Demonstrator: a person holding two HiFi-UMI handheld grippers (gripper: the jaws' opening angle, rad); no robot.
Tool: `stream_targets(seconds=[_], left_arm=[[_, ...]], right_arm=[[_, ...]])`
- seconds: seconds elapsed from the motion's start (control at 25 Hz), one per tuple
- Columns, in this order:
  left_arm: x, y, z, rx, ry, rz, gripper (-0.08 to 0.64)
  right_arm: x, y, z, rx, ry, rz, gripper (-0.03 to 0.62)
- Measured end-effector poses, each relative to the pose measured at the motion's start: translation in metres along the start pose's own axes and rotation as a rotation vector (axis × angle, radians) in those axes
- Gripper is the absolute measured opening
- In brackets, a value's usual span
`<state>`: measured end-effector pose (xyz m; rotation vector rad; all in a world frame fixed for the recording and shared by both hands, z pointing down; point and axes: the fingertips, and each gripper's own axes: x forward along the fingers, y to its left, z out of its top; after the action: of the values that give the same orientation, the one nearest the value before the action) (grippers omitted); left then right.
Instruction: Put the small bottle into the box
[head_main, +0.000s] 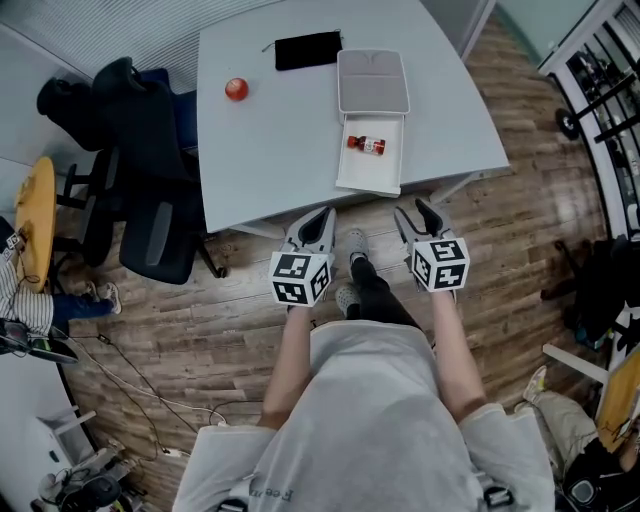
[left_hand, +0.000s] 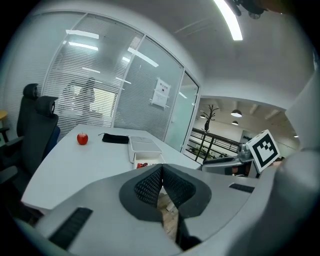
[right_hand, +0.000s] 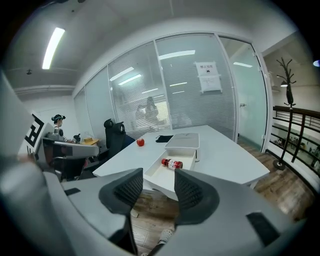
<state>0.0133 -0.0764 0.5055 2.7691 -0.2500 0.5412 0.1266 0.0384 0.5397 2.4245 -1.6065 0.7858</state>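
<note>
One bottle (head_main: 366, 145) is in question, and it lies on its side inside the open box (head_main: 368, 176), with the red cap to the left in the head view. I judge that the task is nearly finished, so the risks are small but real. The bottle is round and can roll if somebody pushes the box. The near end of the box reaches the near edge of the table (head_main: 270, 150) and perhaps stands a little over it. A bump from a gripper coming forward could therefore tip the box or shift it. If the open part must be shut, a fast push may jam the bottle against the wall.

Both grippers are held in front of the body, over the wooden floor, just short of the table. They are side by side, apart, and point forward and slightly down. The left gripper (head_main: 318, 222) has its jaws clenched together on nothing. The right gripper (head_main: 418, 214) has its jaws apart and is empty.
</note>
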Motion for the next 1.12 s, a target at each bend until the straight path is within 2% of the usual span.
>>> stream_targets(seconds=[0.52,1.12], left_arm=[[-0.022,-0.017,-0.012,0.017,-0.017,-0.001,0.028],[-0.027,-0.023,0.003,0.031,-0.047,-0.020,0.028]], right_arm=[[-0.029,0.011,-0.018,0.033,-0.058,-0.018,0.143],[-0.042,0.010,-0.017,0.035,-0.077,-0.068,0.038]])
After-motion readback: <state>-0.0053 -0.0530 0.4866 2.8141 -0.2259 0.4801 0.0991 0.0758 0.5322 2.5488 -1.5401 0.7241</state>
